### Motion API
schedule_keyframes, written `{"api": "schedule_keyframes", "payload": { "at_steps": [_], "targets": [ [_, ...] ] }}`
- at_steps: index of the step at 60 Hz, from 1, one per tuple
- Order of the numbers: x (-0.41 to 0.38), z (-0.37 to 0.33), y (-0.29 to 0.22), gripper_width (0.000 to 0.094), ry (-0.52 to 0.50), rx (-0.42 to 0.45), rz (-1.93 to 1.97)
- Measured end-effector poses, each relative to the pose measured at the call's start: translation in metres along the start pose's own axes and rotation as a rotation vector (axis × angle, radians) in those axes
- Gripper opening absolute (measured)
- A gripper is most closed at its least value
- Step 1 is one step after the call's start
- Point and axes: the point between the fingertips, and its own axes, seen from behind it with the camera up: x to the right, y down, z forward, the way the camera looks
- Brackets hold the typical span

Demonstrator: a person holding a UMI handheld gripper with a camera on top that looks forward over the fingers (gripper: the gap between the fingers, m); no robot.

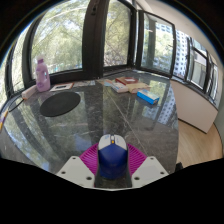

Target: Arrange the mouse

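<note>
A white and blue computer mouse (111, 156) sits between my two fingers, its white nose pointing ahead over the glass table (95, 115). My gripper (111, 160) is shut on the mouse, with the magenta pads (91, 157) pressing on both of its sides. A round black mouse mat (60, 102) lies on the table far ahead to the left of the fingers.
A purple bottle (42, 73) stands at the far left near the windows. A blue object (147, 97) and a book or box (125, 82) lie ahead to the right. A white cabinet (196, 108) stands beyond the table's right edge.
</note>
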Motion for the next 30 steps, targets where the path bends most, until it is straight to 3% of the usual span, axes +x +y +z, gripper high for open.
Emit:
{"api": "schedule_keyframes", "payload": {
  "at_steps": [10, 19, 30],
  "targets": [
    [0.013, -0.023, -0.050, 0.0365, 0.086, 0.060, 0.057],
    [0.031, -0.028, -0.166, 0.0365, 0.145, 0.212, 0.064],
    [-0.033, -0.010, -0.314, 0.0363, 0.043, 0.413, 0.062]
  ]
}}
